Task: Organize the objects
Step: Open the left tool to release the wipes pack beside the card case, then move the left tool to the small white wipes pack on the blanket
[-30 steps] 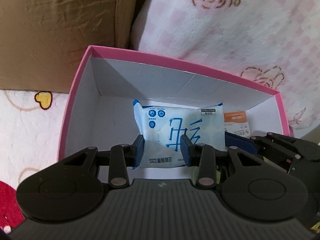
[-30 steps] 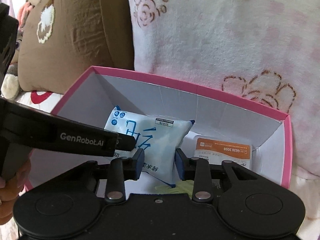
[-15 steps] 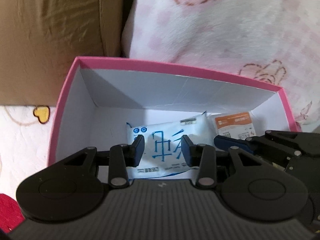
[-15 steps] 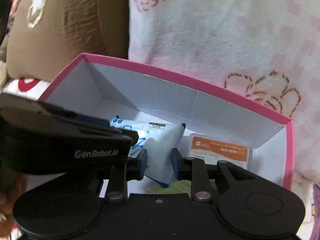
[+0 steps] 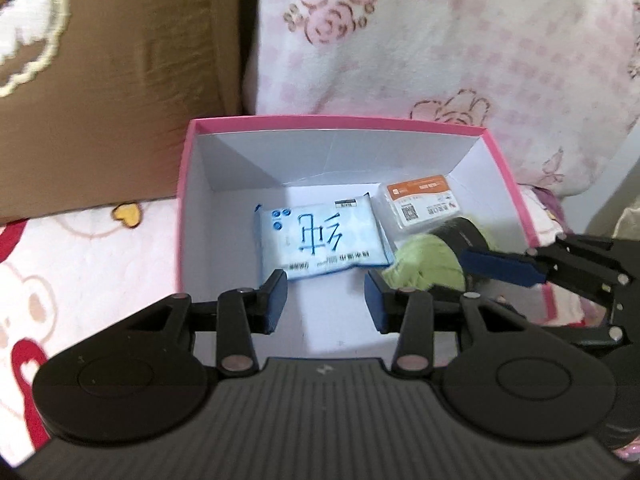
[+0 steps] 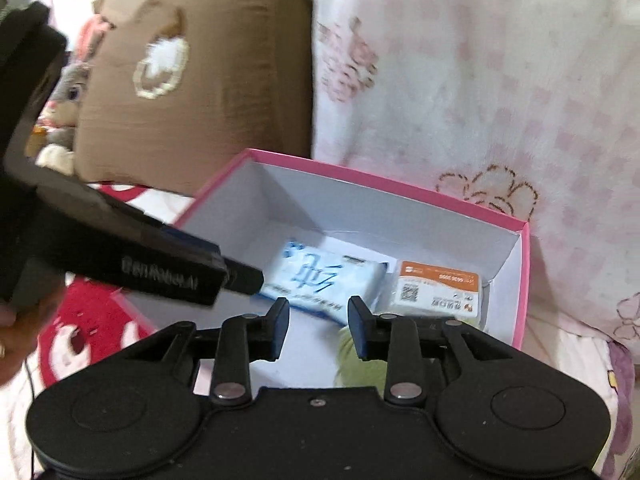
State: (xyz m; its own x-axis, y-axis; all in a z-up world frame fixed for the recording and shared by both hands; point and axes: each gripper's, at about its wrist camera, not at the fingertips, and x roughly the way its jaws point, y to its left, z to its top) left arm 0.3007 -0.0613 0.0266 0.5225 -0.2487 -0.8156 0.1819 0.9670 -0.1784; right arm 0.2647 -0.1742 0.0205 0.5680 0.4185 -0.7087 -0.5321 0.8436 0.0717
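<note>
A blue-and-white pack of wipes [image 5: 320,240] [image 6: 324,284] lies flat on the floor of the pink-rimmed white box [image 5: 340,122] [image 6: 360,172]. To its right sit an orange-and-white packet [image 5: 420,202] [image 6: 436,292] and a green soft item [image 5: 428,260] [image 6: 360,360] with a black piece on it. My left gripper [image 5: 326,300] hovers above the box's near side, jaws opening, nothing between them. My right gripper [image 6: 318,324] hangs just above the box too, jaws opening and empty. Its blue fingers [image 5: 500,266] reach in from the right in the left wrist view.
A brown cushion [image 5: 100,100] and a pink floral blanket [image 5: 440,40] rise right behind the box. The box rests on a printed bed sheet [image 5: 80,260]. A grey plush toy [image 6: 68,92] sits at far left. A person's hand [image 6: 8,320] holds the left gripper.
Both grippers have drawn back and up from the box. The wipes pack, earlier tilted up between the fingers, now lies flat on the box floor. The green item has come into view.
</note>
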